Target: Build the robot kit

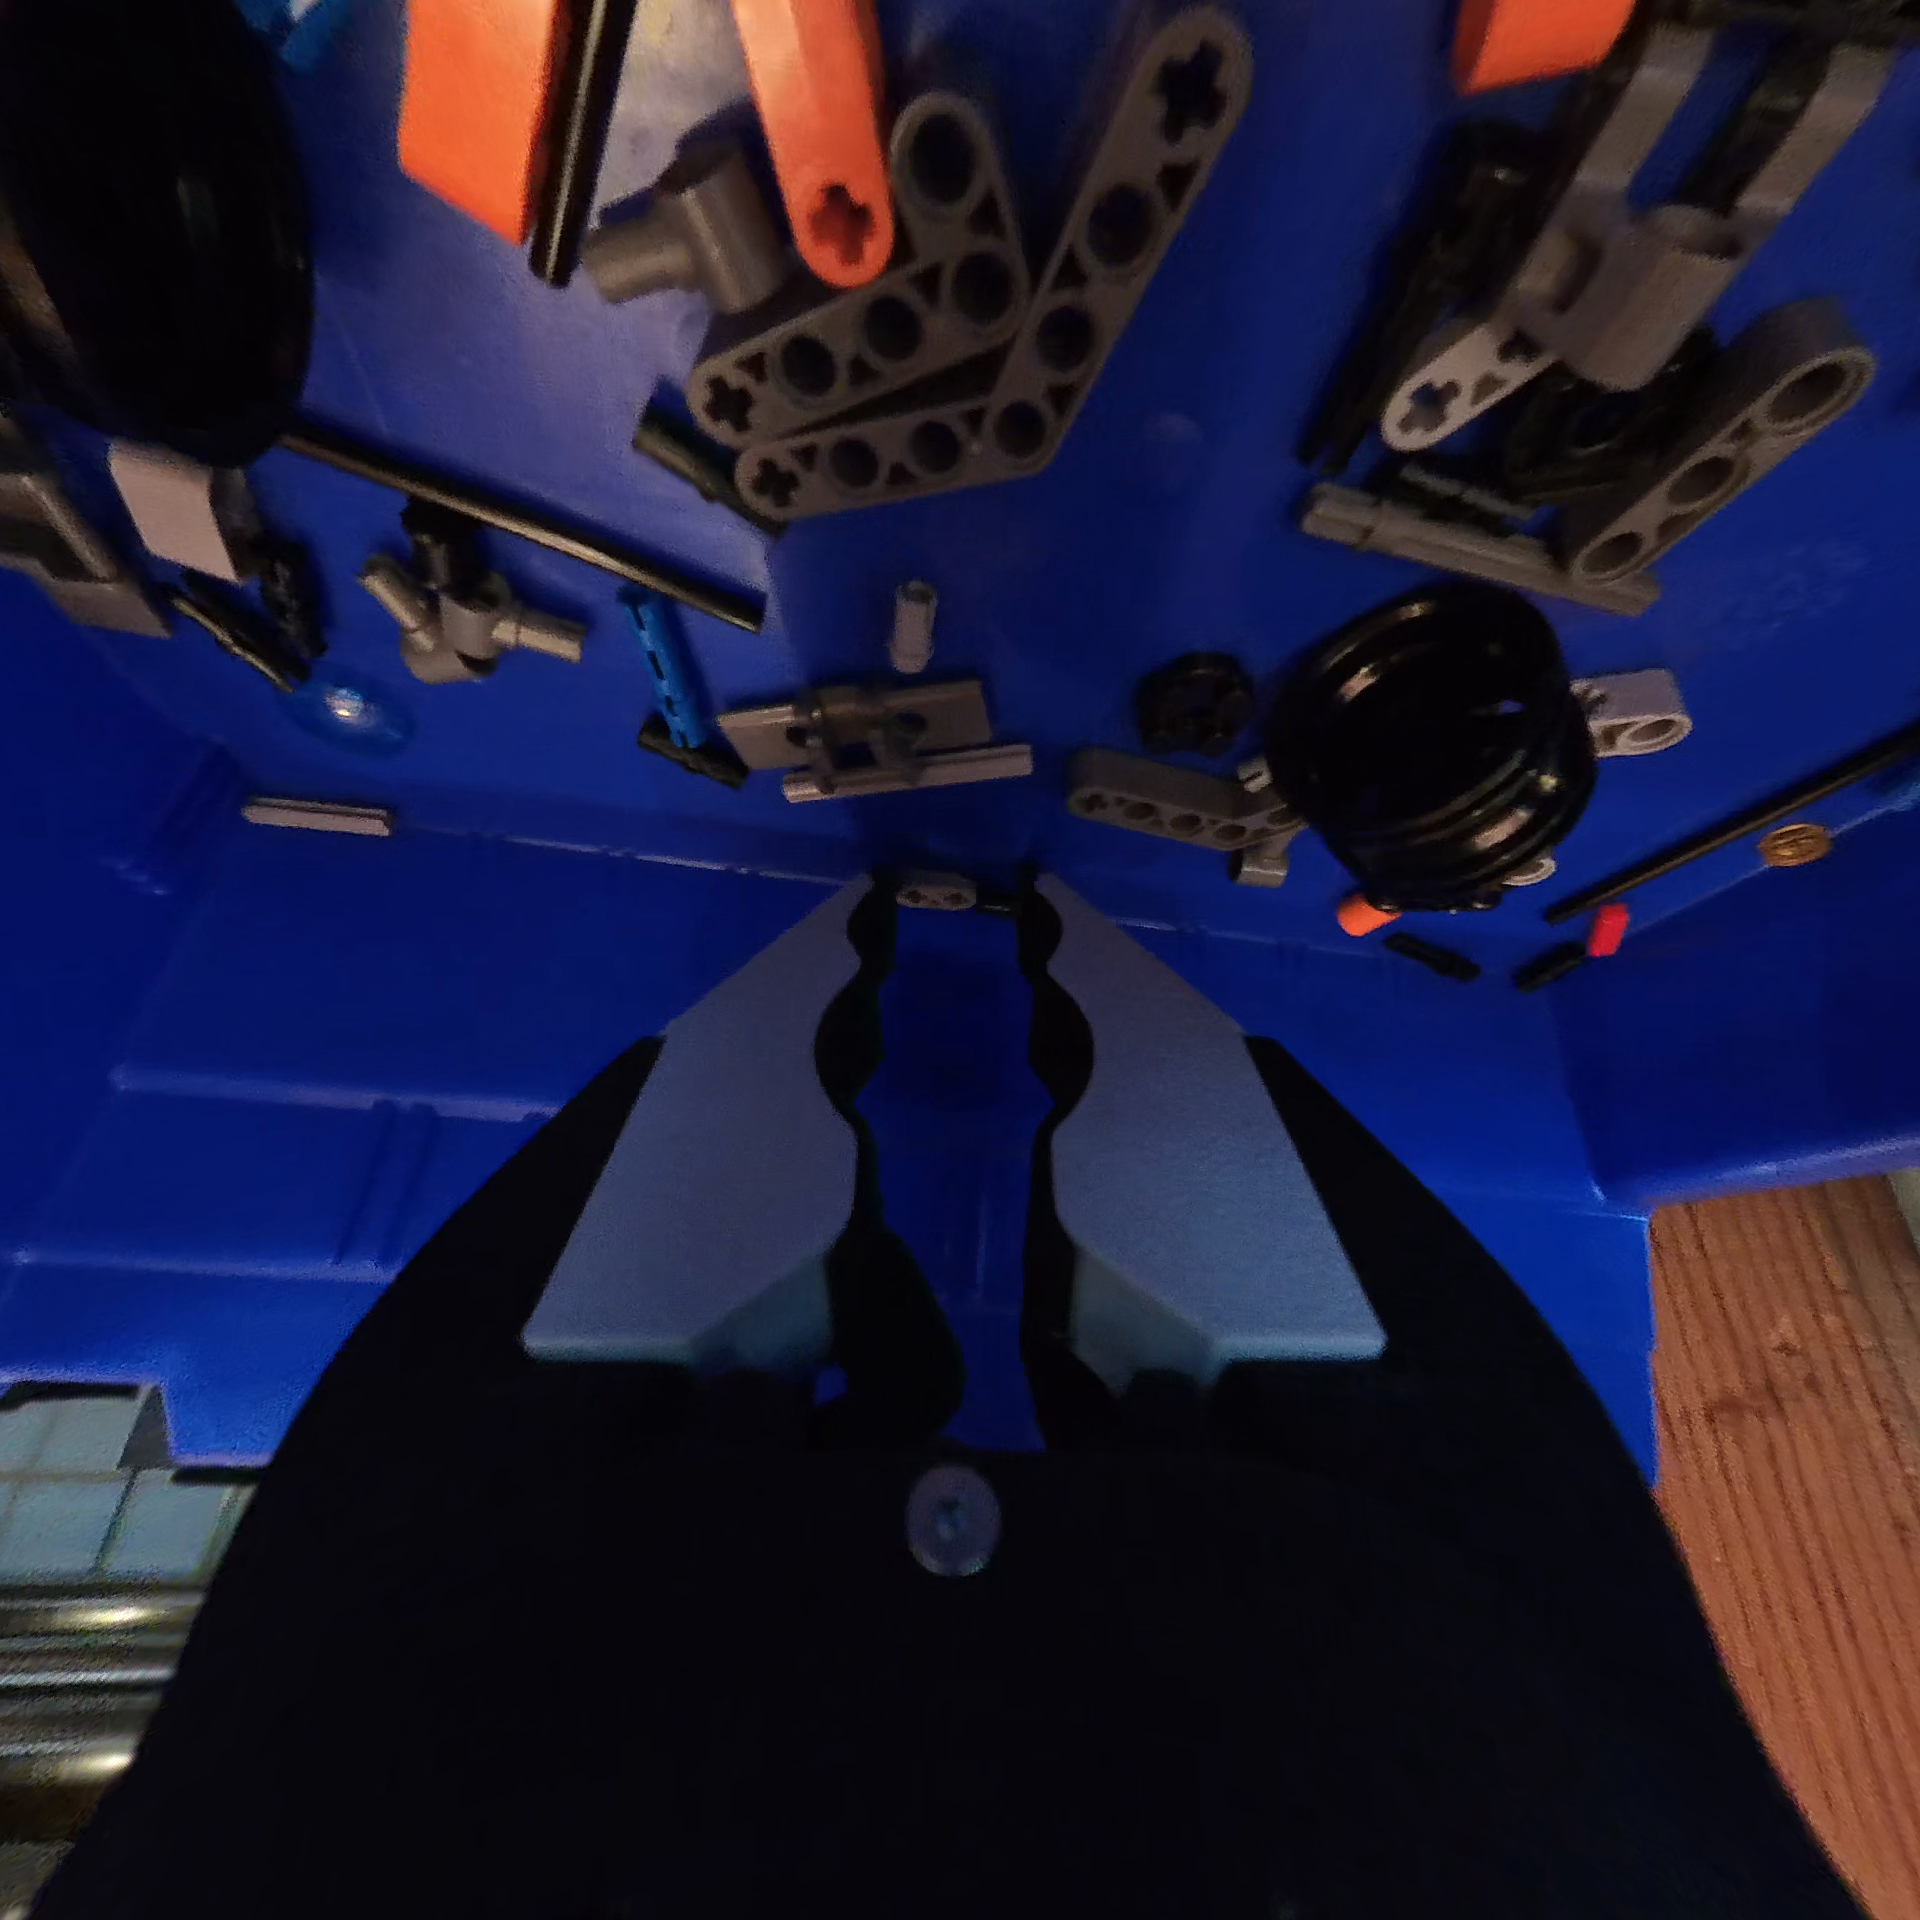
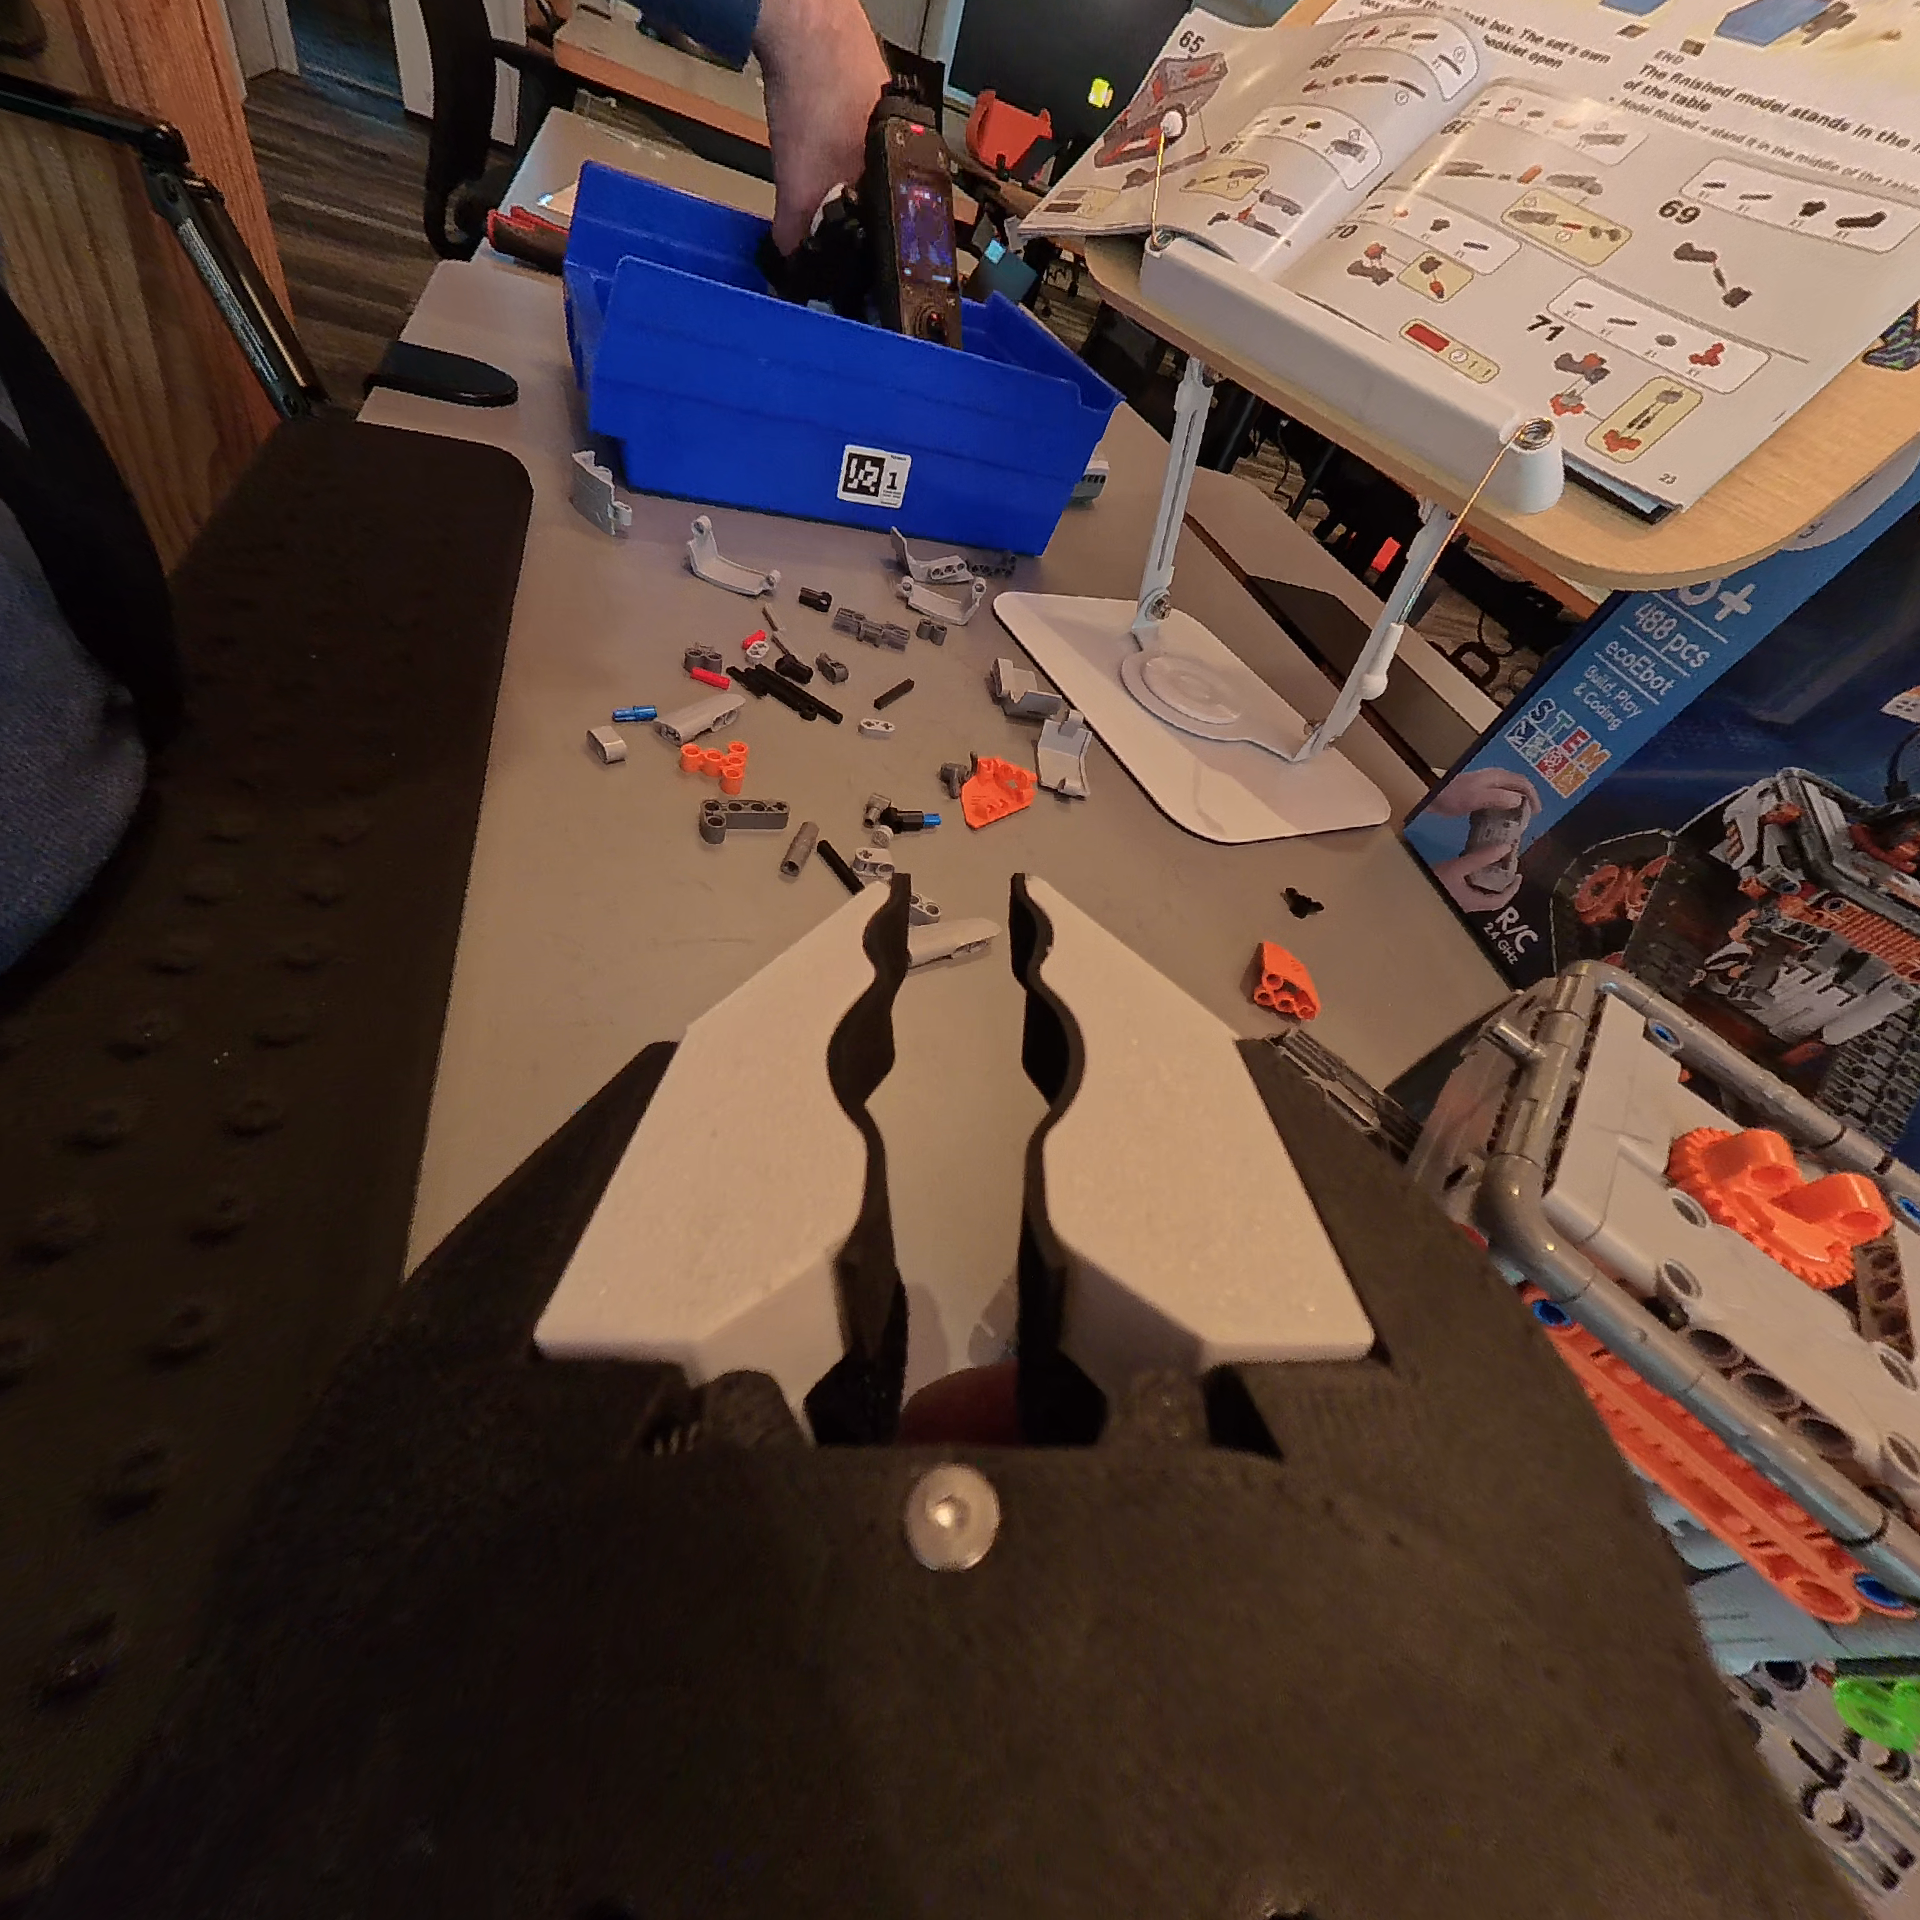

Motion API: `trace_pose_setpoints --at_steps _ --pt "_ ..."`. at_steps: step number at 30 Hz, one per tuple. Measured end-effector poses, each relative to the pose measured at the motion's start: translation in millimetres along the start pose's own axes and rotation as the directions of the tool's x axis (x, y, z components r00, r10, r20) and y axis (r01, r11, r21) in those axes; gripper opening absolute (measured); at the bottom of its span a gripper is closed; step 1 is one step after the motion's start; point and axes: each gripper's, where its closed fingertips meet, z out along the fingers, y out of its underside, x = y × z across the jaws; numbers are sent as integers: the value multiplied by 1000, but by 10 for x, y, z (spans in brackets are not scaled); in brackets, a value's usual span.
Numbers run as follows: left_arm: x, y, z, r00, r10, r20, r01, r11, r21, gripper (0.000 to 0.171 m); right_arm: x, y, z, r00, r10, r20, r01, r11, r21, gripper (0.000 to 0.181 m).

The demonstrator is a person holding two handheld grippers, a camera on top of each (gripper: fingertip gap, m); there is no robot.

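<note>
My left gripper [image 1: 956, 906] reaches down into a blue bin [image 1: 1039, 582] of building parts. Its jaws stand apart on either side of a small grey two-hole connector [image 1: 933, 891] on the bin floor, and I cannot tell if they touch it. A black wheel [image 1: 1429, 748] lies to the right and grey angled beams [image 1: 935, 343] lie beyond. My right gripper [image 2: 956, 888] is open and empty above the grey table [image 2: 582, 914]. A light grey curved panel [image 2: 951, 940] lies under its tips. The left gripper [image 2: 904, 239], held by a hand, also shows inside the bin [image 2: 790, 416].
Loose grey, black and orange parts [image 2: 790, 717] are scattered on the table before the bin. An instruction booklet [image 2: 1507, 208] sits on a white stand [image 2: 1195, 707] at right. A product box [image 2: 1662, 779] and a partly built model [image 2: 1714, 1299] stand at right. A black mat [image 2: 229, 935] lies at left. The grippers' ends are close to 60 cm from one another.
</note>
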Motion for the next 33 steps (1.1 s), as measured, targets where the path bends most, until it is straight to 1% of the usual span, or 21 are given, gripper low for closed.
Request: trace_pose_setpoints --at_steps 1,2,3,5,8,10,11,13,16,17,20,23,29,30,33 --pt "9 -1 2 1000 -6 -12 6 1000 11 19 -2 -1 0 1000 -1 0 1 1000 0 17" --pt "40 -3 5 999 -8 -37 8 1000 21 12 -2 -4 0 1000 -1 0 1 1000 1 17" --pt "49 -2 6 999 -7 -43 8 1000 26 10 -2 -4 -2 1000 -1 0 1 1000 1 17" --pt "88 -7 6 998 -7 -63 10 999 37 1 -2 -9 -4 1000 -2 -1 2 1000 3 17" --pt "128 -23 -5 998 -1 -62 5 998 61 0 -2 -12 -7 1000 -3 -1 3 1000 3 17" --pt "220 -113 -70 994 -12 -109 26 991 128 0 0 -9 -6 1000 -2 -1 2 1000 3 17" --pt "196 -135 -109 996 -21 -89 34 988 149 0 1 -7 -6 1000 -1 -1 1 1000 3 17" --pt "153 -68 -146 998 -53 -46 59 991 123 14 2 -2 -3 1000 0 0 0 1000 0 17" --pt "208 58 -134 998 -53 -29 55 997 59 24 3 1 -2 1000 1 0 -1 1000 -1 17" --pt "192 92 -110 999 -34 -1 34 999 33 23 2 0 -1 1000 1 0 -1 1000 0 17" --pt "226 113 -33 1000 4 12 -4 1000 -29 21 -2 1 0 1000 0 1 0 1000 -1 17" --pt "236 91 31 1000 14 9 -13 998 -61 18 -3 -11 -6 1000 -1 1 1 1000 4 17" --pt "232 76 26 1000 13 3 -13 999 -37 18 -14 -24 -9 1000 -2 7 2 1000 10 17" --pt "215 65 22 1000 13 15 -12 1000 -25 12 -14 -28 -11 1000 -2 6 2 1000 12 17" --pt "243 17 -6 1000 2 2 -2 1000 18 12 -10 -34 -17 1000 -4 3 4 1000 13 17"
